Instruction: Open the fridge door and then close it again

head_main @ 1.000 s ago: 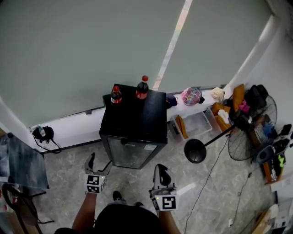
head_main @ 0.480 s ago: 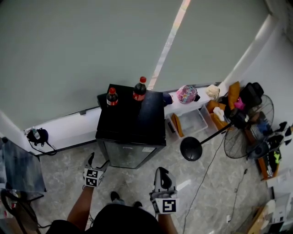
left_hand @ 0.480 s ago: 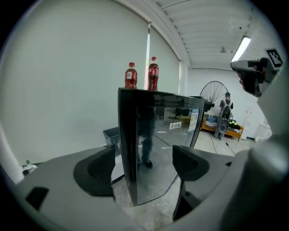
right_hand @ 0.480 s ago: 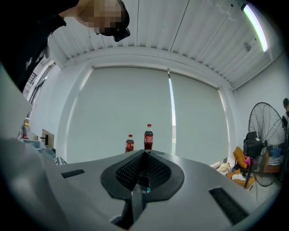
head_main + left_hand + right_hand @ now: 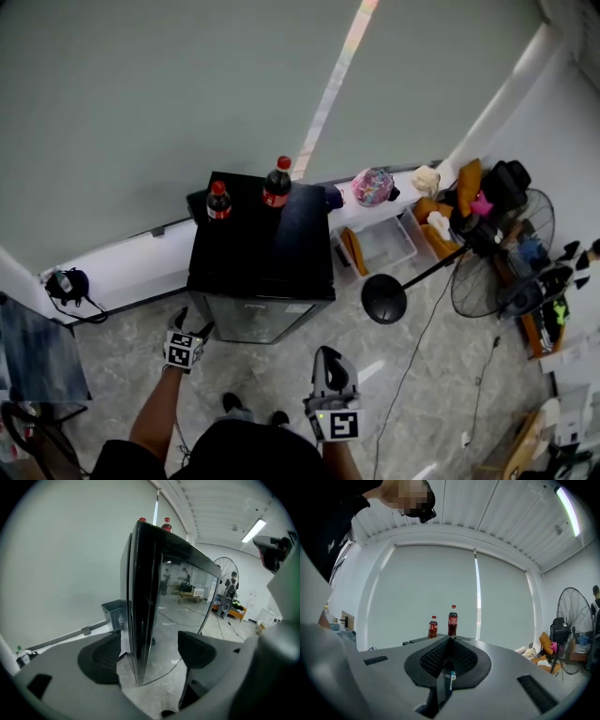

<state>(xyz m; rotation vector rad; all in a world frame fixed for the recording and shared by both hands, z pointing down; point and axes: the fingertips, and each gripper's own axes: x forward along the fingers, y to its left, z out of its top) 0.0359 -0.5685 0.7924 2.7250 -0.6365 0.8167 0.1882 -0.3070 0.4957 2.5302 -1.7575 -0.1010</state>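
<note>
The small black fridge [image 5: 262, 253] stands at the person's 12 o'clock, its back to the low white ledge [image 5: 122, 267] under the blind. Its glass door [image 5: 187, 602] lies flat against the cabinet, shut, and mirrors the room.

The left gripper [image 5: 191, 322] sits at the fridge's 7 o'clock corner. In the left gripper view [image 5: 147, 656] its jaws stand wide apart and have just been closing a little. The fridge's front left edge rises between them, with a gap showing on each side of it, so the pads press on nothing. The right gripper [image 5: 330, 358] hangs off the fridge's 5 o'clock, clear of it. Its jaws [image 5: 449, 651] meet, with nothing between them.

Two cola bottles [image 5: 218, 200] [image 5: 277, 182] stand upright on the fridge top, toward its 12 o'clock edge.

A second ago the left gripper hung short of the fridge. It has since dropped and reached that corner, while the right one has barely shifted.
</note>
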